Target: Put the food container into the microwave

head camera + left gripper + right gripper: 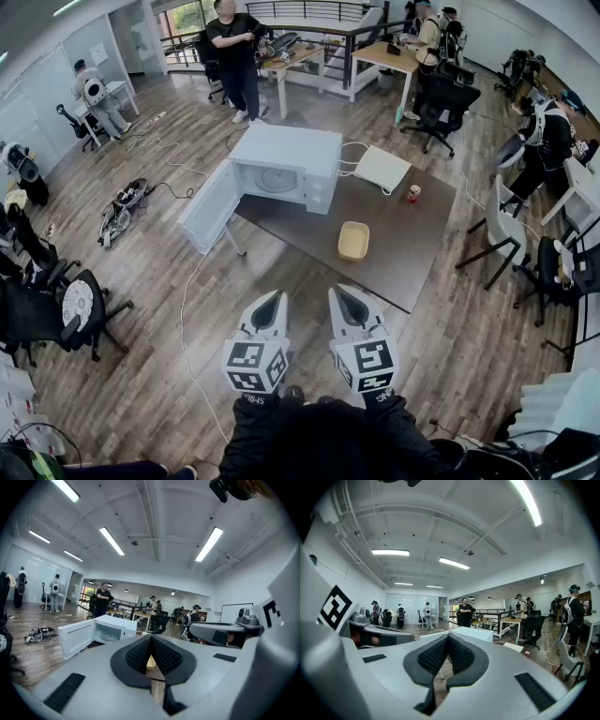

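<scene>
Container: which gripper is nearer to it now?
Right. The right gripper is short of the container, which lies almost straight ahead of it. The left gripper is alongside, further off to the container's left.

Left tongs (151, 643): matt grey plastic shell, black ribbed pads (137, 656)
Right tongs (447, 641): same matt grey plastic
Microwave (286, 169): smooth white casing, faint gloss
Container (353, 241): matt, plastic-looking
Counter (398, 258): smooth, matt
Floor (150, 309): wood planks, light sheen
</scene>
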The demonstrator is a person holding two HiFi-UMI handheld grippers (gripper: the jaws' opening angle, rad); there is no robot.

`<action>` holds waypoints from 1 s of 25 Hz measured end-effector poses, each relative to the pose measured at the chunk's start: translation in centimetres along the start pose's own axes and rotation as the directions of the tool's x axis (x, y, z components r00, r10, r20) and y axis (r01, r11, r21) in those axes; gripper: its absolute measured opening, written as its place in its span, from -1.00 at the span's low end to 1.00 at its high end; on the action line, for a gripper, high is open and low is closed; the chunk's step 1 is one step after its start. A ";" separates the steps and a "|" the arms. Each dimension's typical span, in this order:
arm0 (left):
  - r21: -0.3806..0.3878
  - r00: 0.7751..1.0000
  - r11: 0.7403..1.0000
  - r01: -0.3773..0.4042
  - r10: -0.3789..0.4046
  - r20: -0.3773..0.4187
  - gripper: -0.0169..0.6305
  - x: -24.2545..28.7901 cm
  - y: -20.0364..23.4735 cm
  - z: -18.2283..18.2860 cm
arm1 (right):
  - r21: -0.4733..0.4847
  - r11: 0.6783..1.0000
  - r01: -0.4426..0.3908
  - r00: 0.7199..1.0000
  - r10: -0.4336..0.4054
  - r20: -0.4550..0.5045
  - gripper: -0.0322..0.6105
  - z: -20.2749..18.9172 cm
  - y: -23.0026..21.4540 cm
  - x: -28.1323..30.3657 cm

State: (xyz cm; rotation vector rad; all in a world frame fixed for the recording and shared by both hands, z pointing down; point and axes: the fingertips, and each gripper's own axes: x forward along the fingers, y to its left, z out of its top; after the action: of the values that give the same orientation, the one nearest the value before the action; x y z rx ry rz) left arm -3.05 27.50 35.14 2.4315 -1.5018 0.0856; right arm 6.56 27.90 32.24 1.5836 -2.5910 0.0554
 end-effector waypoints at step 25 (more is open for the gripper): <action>-0.084 0.993 0.995 0.055 -0.063 -0.096 -0.85 1.7 10.0 -4.1 | 0.011 0.999 0.039 0.984 -0.037 -0.176 -0.83 -6.5 4.6 8.9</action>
State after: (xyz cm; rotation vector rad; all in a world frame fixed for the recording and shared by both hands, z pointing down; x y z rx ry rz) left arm -10.76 22.92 41.51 2.3686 -1.3639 0.1279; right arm -1.09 22.63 39.79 1.5558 -2.4310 0.2028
